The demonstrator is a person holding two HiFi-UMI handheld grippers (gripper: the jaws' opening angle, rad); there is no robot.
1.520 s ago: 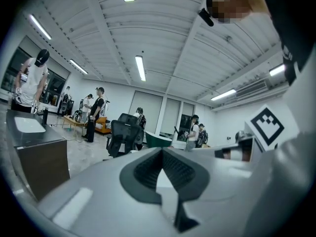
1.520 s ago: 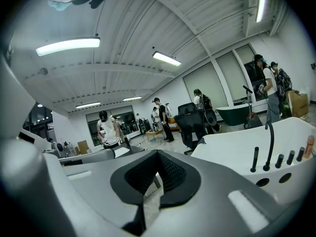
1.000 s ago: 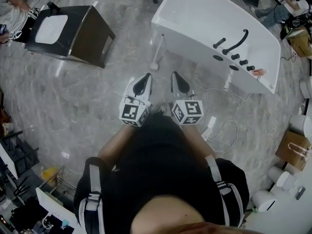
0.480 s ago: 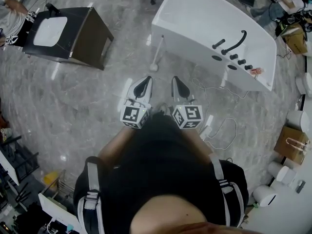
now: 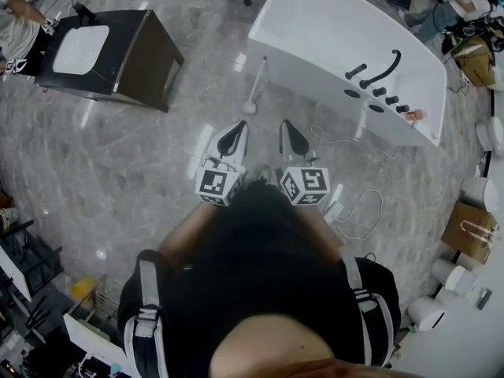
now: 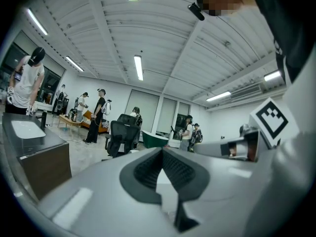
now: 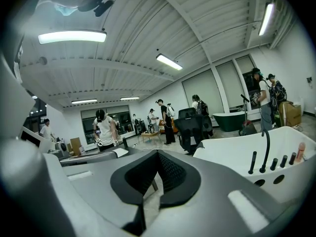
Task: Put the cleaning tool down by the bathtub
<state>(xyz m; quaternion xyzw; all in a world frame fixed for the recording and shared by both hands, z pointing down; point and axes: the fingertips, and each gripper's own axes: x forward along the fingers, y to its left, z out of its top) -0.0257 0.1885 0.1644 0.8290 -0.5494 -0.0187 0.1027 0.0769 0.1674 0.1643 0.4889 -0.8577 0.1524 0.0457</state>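
1. The cleaning tool [image 5: 253, 85], a slim white stick with a small head on the floor [image 5: 157, 156], stood just ahead of both grippers, at the near left corner of the bathtub [image 5: 315, 30]; it seemed to lean on the tub wall, though the head view was too small to confirm contact
2. Its long axis ran away from the person, roughly along the line the grippers pointed
3. The left hand-held gripper [image 5: 234, 131] was the nearer, its jaws together on nothing; the right hand-held gripper [image 5: 289, 131] was likewise closed and empty
4. No brand or label could be read; the marker cubes [image 5: 217, 185] bore only black-and-white square patterns
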